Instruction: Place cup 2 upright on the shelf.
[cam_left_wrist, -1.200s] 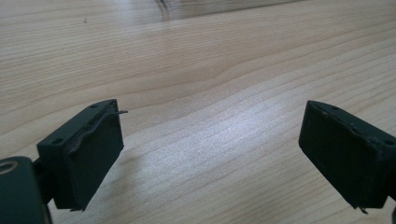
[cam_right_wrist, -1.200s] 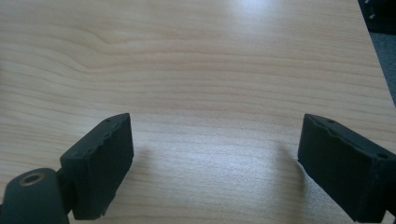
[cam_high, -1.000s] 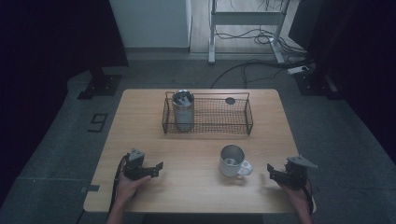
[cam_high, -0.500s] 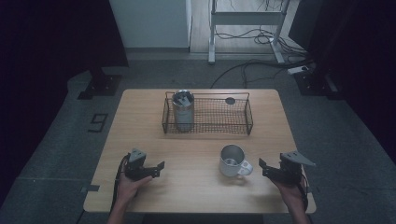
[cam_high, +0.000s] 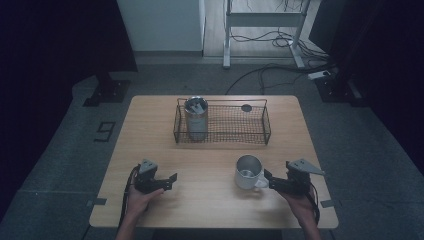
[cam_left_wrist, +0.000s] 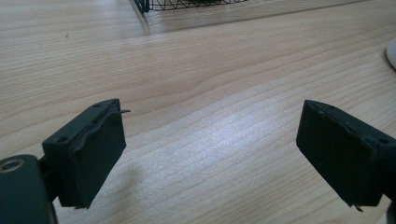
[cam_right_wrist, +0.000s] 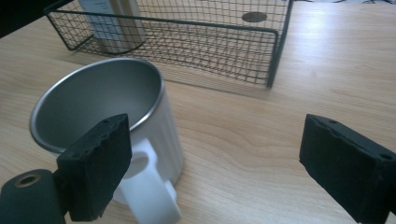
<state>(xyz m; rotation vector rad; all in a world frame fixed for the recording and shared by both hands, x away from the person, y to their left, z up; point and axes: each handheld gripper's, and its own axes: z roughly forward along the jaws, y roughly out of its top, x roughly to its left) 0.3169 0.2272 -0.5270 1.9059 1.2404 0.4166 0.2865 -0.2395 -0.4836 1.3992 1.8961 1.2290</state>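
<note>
In the right gripper view we see the white mug with a steel-grey inside (cam_right_wrist: 109, 116) standing at lower left, its handle just behind the left jaw of our right gripper (cam_right_wrist: 233, 172), whose jaws are spread wide and hold nothing. In the high view, the mug (cam_high: 248, 172) sits right of centre on the light wooden table (cam_high: 210, 200), below the dark wire basket (cam_high: 222, 122) holding a metal tumbler (cam_high: 196, 117). Our left gripper (cam_left_wrist: 212, 154) hovers at lower left, jaws spread over bare wood.

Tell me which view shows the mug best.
The right gripper view: the mug sits close between that gripper's open jaws, showing its steel inside, white wall and handle. The high view shows the mug small, upright on the table. The left gripper view catches a pale sliver at its right edge, perhaps the mug.
</note>
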